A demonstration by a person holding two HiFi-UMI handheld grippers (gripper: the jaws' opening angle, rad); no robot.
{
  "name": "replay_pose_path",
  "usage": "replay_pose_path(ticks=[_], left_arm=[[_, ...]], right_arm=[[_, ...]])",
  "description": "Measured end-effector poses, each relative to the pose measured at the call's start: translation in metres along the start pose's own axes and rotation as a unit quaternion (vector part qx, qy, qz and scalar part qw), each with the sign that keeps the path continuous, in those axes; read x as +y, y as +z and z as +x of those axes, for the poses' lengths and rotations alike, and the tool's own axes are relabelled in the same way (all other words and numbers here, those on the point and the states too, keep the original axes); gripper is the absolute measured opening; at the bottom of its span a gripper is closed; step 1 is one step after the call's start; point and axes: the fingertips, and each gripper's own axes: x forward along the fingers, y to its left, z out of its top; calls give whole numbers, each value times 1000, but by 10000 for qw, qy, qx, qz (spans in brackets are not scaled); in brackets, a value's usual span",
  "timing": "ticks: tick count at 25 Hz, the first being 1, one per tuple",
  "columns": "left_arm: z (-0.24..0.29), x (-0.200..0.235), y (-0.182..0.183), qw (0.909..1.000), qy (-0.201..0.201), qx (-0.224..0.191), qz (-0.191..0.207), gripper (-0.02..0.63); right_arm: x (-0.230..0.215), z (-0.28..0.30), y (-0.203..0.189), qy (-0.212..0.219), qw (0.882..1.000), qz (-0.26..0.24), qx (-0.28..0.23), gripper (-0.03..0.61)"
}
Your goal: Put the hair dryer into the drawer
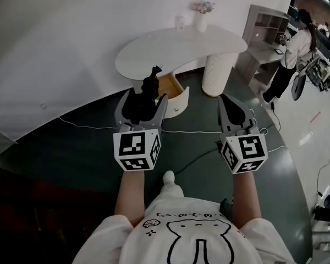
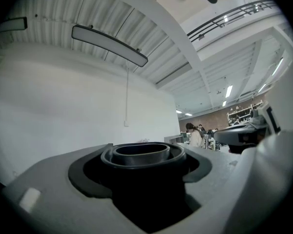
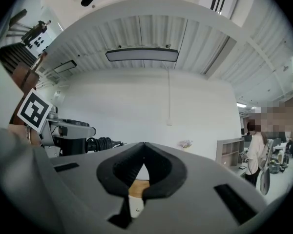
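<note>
Fingers [image 1: 125,106] of the left gripper [image 1: 144,97] are clamped on the black hair dryer [image 1: 150,84]. In the left gripper view its round dark end fills the gap between them. The right gripper [image 1: 231,106] has its fingers [image 3: 200,199] pressed together with nothing between them, and it is held level with the left one, well apart to its right.

A dark green floor [image 1: 71,147] spreads below both grippers, with a thin white cable [image 1: 88,126] running across it. Beyond them stands a white kidney-shaped tabletop [image 1: 170,51] on a ribbed white pedestal [image 1: 216,73]. Under its near edge a white drawer [image 1: 180,102] is pulled open, showing a wooden inside. The hair dryer is held in the air just near of this drawer, and in the head view its far tip overlaps the drawer's left side.

At the far right a person [image 1: 295,51] stands beside a grey shelf unit [image 1: 267,23]. On the tabletop's far edge are a white vase of flowers [image 1: 202,16] and, just to its left, a clear glass [image 1: 180,22].
</note>
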Motion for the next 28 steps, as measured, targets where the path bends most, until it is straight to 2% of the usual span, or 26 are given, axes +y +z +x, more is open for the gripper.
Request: replay_pose_path(ticks=[9, 17, 23, 28], left_arm=[[102, 60, -25, 9997, -57, 151, -194, 370], [179, 119, -73, 9978, -140, 503, -414, 370], [217, 139, -102, 9955, -389, 740, -450, 370], [234, 132, -128, 9923, -597, 944, -527, 370]], right_arm=[[-17, 112, -21, -23, 9996, 23, 292, 2], [-15, 205, -63, -88, 9970, 127, 756, 2], [-6, 244, -85, -131, 9946, 184, 1009, 2], [-10, 249, -112, -232, 9910, 282, 1288, 2]])
